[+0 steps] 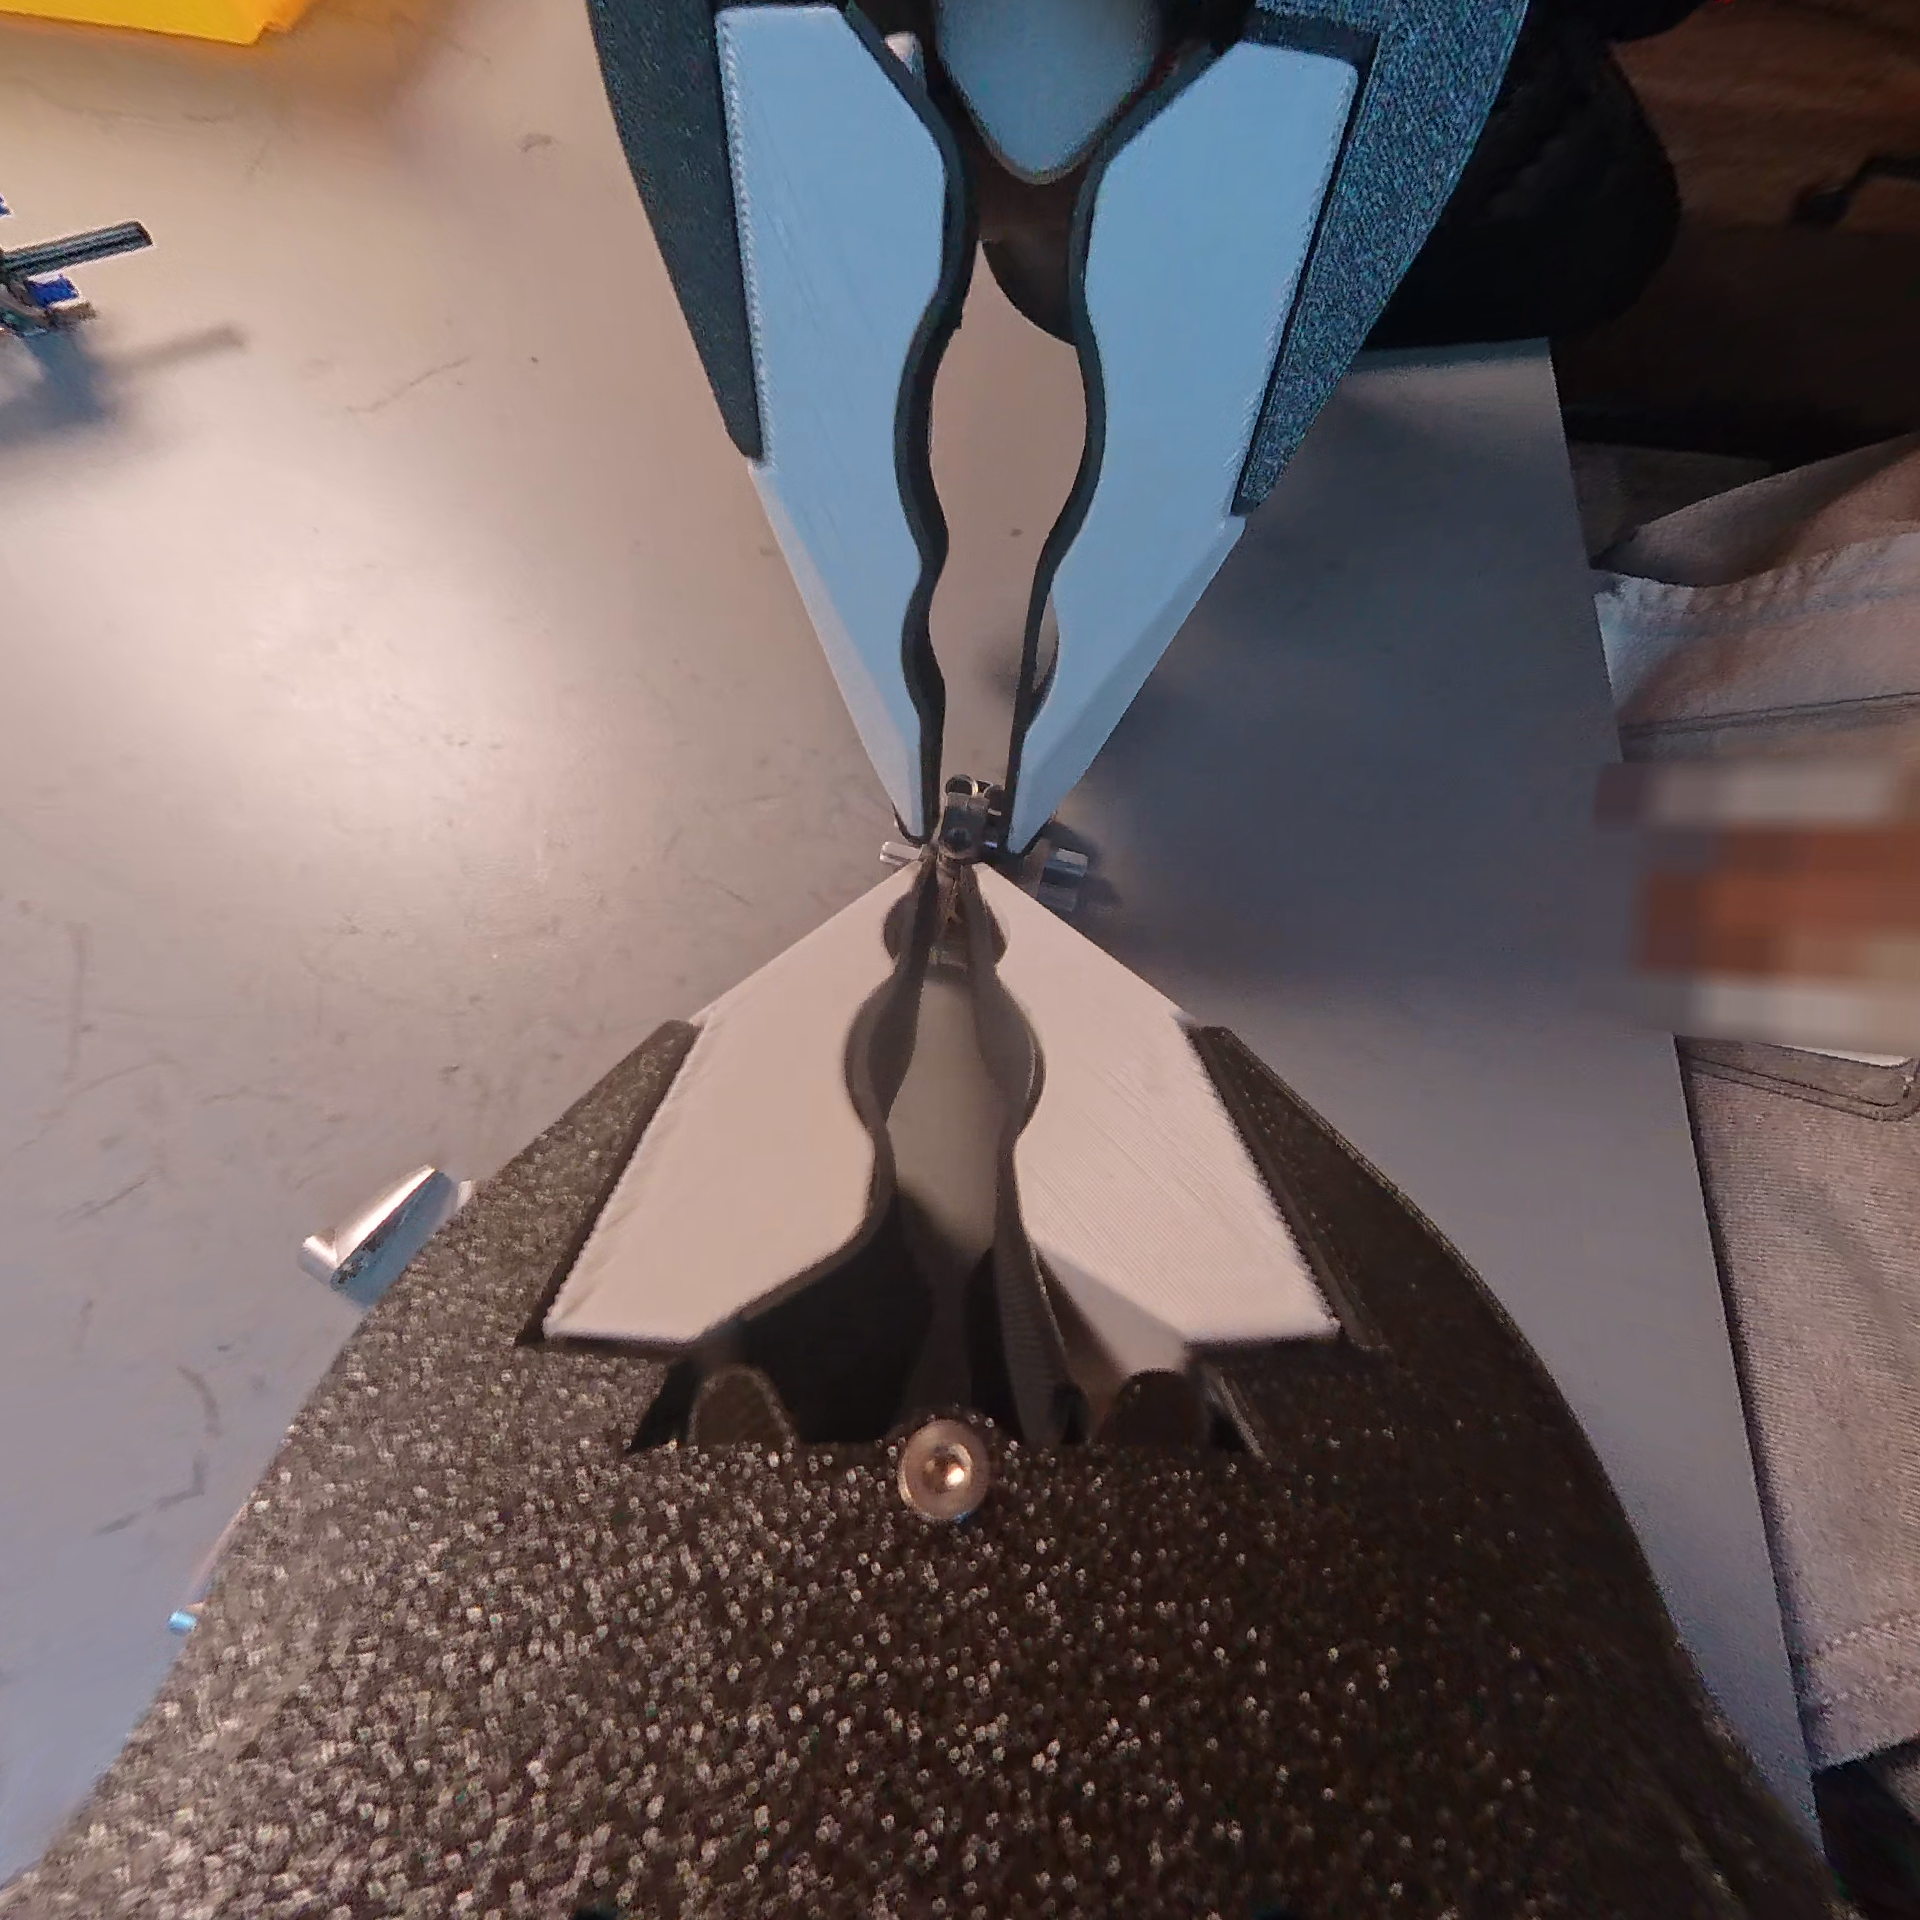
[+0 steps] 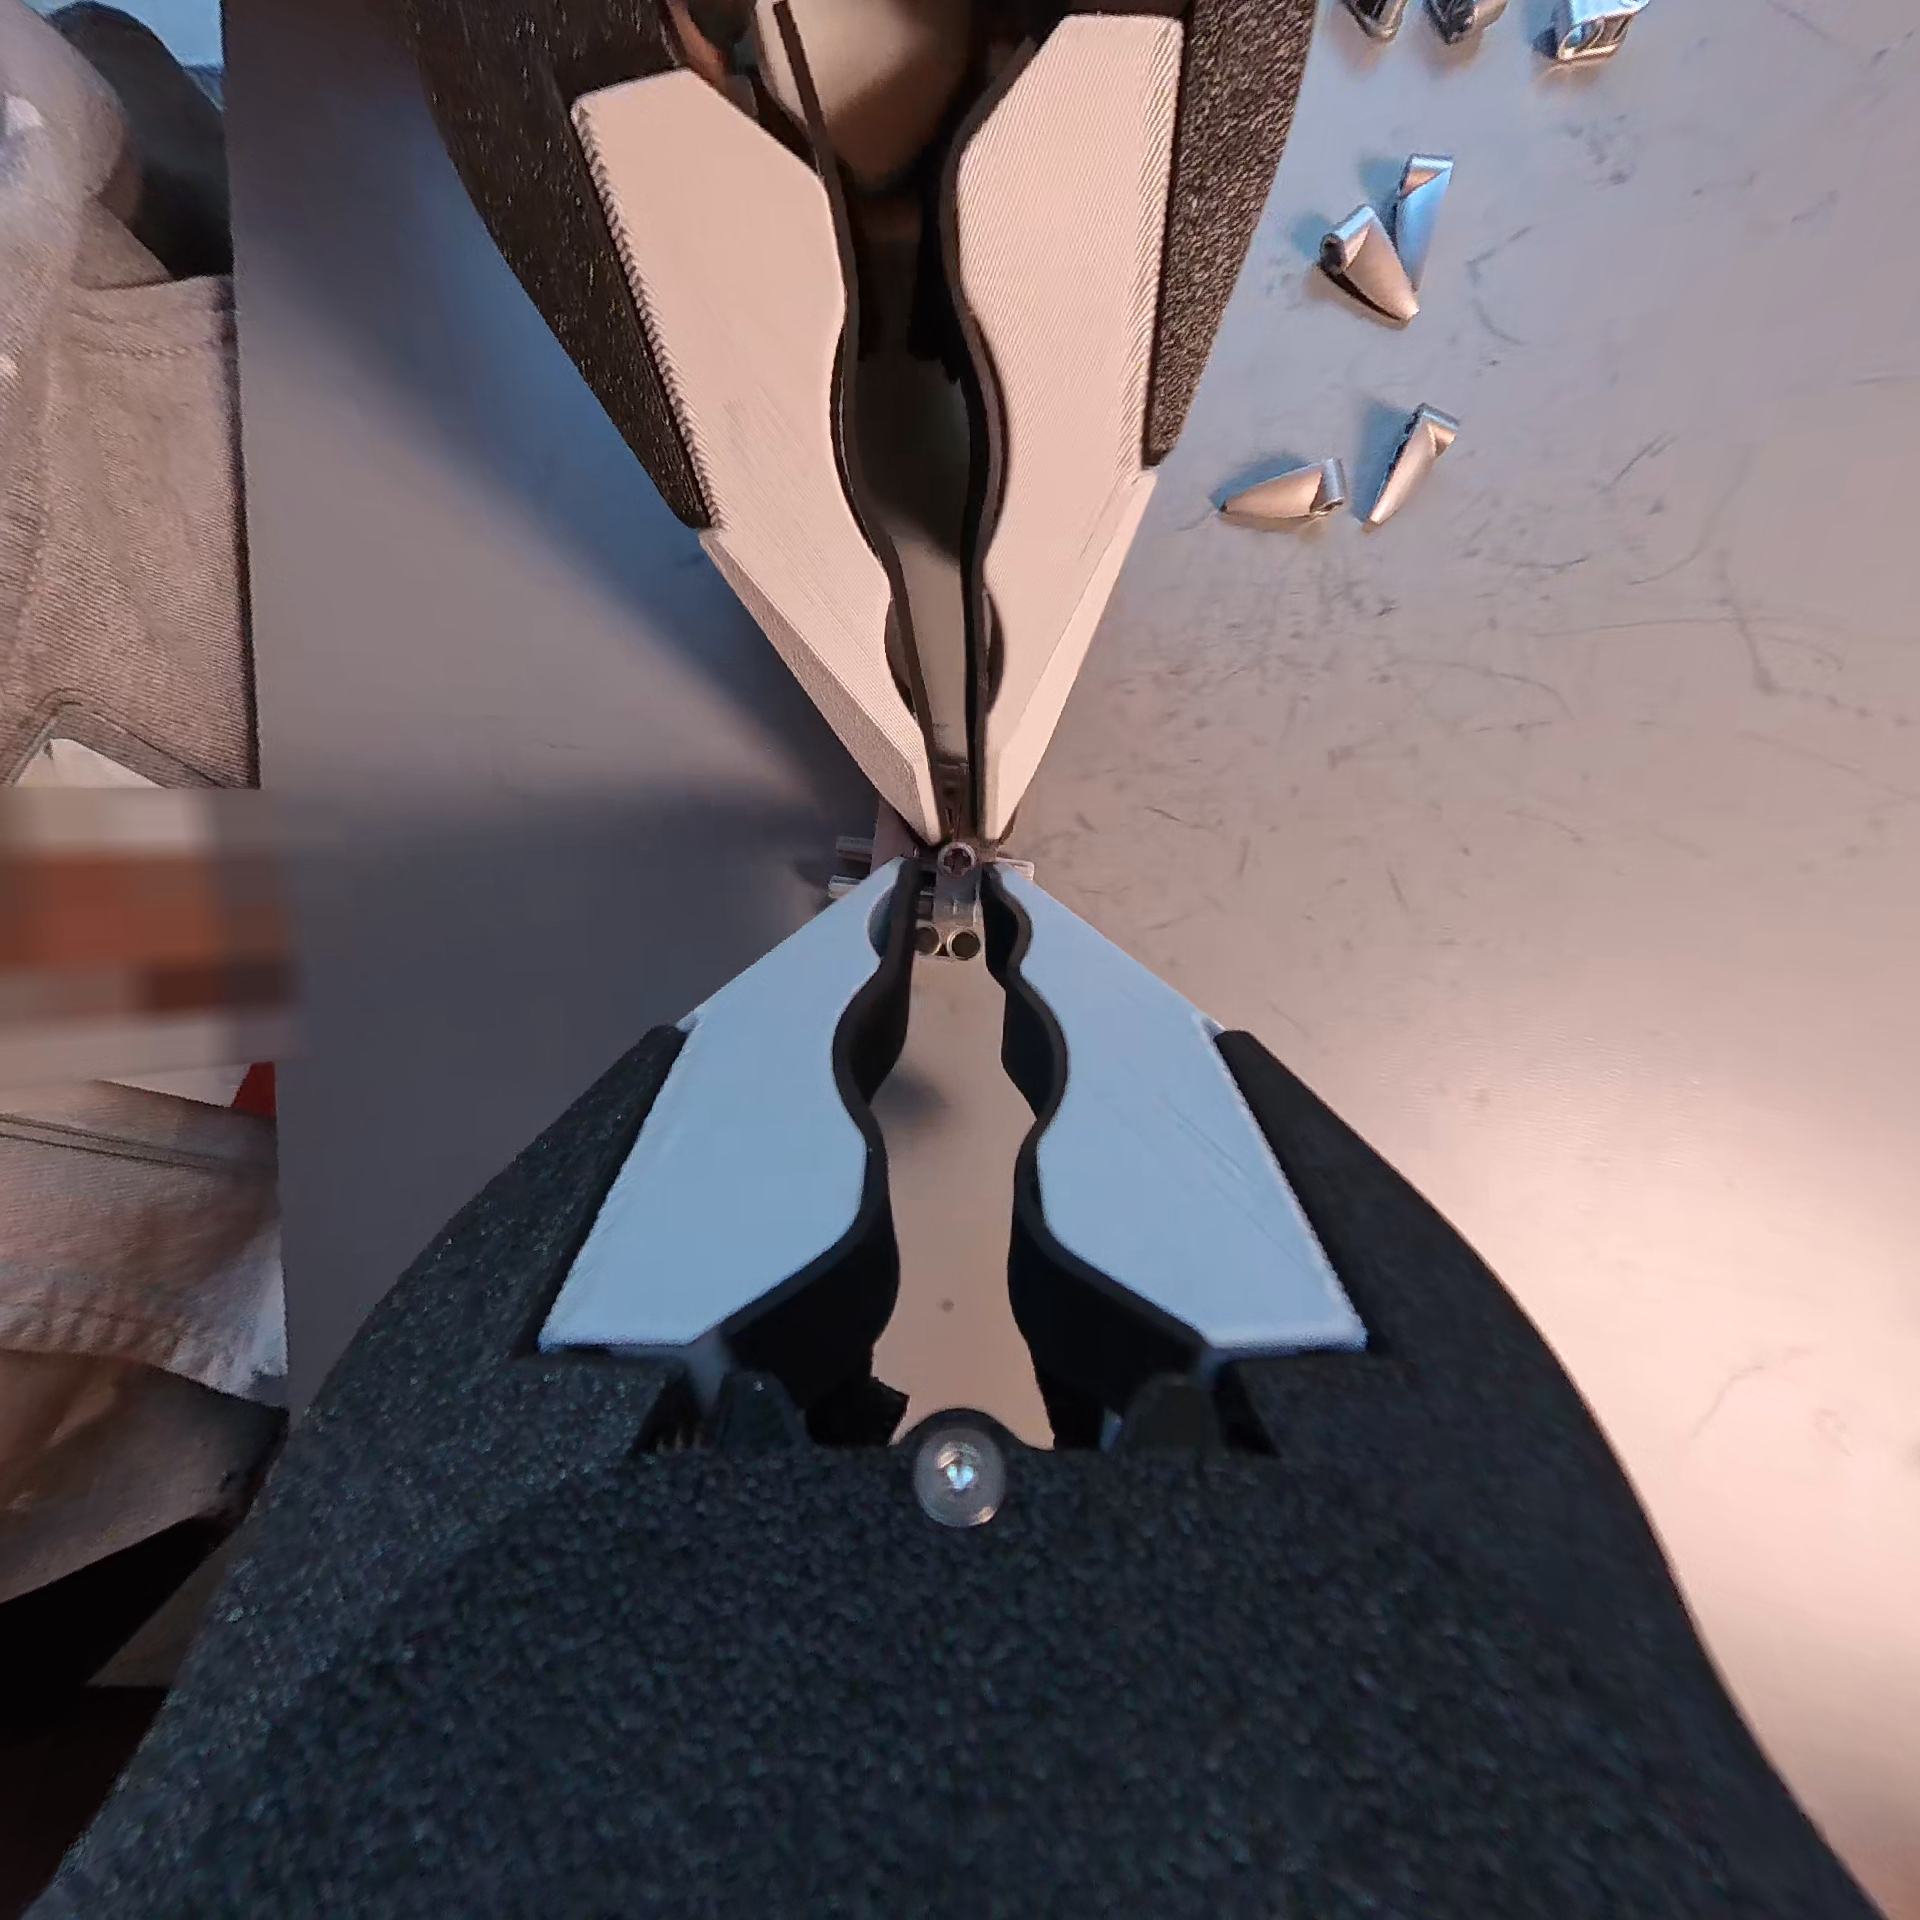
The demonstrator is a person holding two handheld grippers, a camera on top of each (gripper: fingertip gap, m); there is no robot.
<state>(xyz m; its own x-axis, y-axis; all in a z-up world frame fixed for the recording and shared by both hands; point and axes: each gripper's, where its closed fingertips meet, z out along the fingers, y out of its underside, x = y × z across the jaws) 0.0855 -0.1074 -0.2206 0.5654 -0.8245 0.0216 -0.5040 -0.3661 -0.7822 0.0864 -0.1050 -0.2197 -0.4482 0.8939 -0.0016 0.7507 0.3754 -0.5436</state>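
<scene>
Left hand-held gripper [image 1: 948, 902] clenched on small metal assembly [image 1: 961, 831]; right hand-held gripper [image 2: 948, 878] pinches same piece tip to tip, above desk [image 1: 416, 623]. Risk: tiny contact area (tips only), any twist, piece slips, drops among loose metal clips [image 2: 1371, 260].

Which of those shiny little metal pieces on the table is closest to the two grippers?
The lowest shiny piece, lying flat with its tip pointing towards the grippers. Its neighbour lies just beyond it, and the other shiny pieces sit higher up the table.

Left hand-held gripper [image 1: 948, 891] and right hand-held gripper [image 2: 951, 871] tip-to-tip, both pinched closed
</scene>
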